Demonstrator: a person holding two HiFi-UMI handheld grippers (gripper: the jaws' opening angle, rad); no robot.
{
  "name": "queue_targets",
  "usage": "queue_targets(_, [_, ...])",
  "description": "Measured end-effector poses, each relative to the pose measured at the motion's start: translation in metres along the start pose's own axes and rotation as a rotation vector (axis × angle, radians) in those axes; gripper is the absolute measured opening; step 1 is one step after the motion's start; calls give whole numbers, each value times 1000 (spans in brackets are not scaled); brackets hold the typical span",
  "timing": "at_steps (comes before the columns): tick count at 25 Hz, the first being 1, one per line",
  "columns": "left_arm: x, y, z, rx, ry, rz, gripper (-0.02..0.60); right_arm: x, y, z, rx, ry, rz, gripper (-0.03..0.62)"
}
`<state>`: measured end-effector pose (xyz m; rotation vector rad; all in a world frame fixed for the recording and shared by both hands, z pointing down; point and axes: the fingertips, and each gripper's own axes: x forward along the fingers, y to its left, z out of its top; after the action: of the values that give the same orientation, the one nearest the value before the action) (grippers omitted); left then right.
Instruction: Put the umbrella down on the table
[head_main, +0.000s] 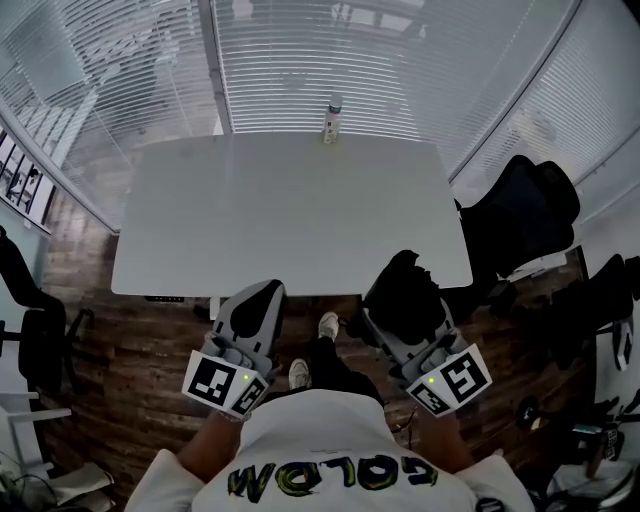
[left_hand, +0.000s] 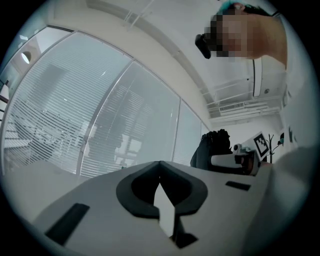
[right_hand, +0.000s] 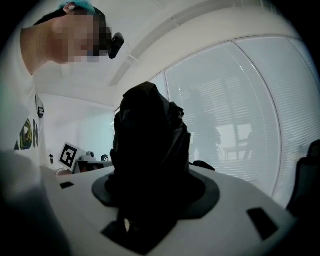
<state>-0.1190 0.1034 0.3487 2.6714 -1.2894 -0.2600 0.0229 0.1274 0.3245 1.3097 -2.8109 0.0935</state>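
My right gripper (head_main: 398, 300) is shut on a black folded umbrella (head_main: 408, 275), which hangs just off the near right edge of the white table (head_main: 290, 210). In the right gripper view the umbrella's (right_hand: 150, 145) crumpled black fabric fills the space between the jaws and hides their tips. The left gripper (head_main: 262, 292) hovers at the table's near edge, left of the right one, and holds nothing. In the left gripper view its jaws (left_hand: 160, 164) meet at the tips, and the umbrella (left_hand: 212, 147) shows off to the right.
A small bottle (head_main: 332, 118) stands at the table's far edge by the blinds. A black office chair (head_main: 520, 215) sits right of the table, and another dark chair (head_main: 30, 330) is at the far left. The person's shoes (head_main: 312, 350) are on the wooden floor.
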Motion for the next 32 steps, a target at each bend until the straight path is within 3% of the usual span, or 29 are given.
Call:
queue_targets(8, [47, 16, 6, 17, -5, -6, 11, 24, -37, 7, 5, -23, 2, 255])
queue_targets(32, [222, 48, 3, 25, 27, 14, 11, 92, -209, 17, 34, -19, 7, 255])
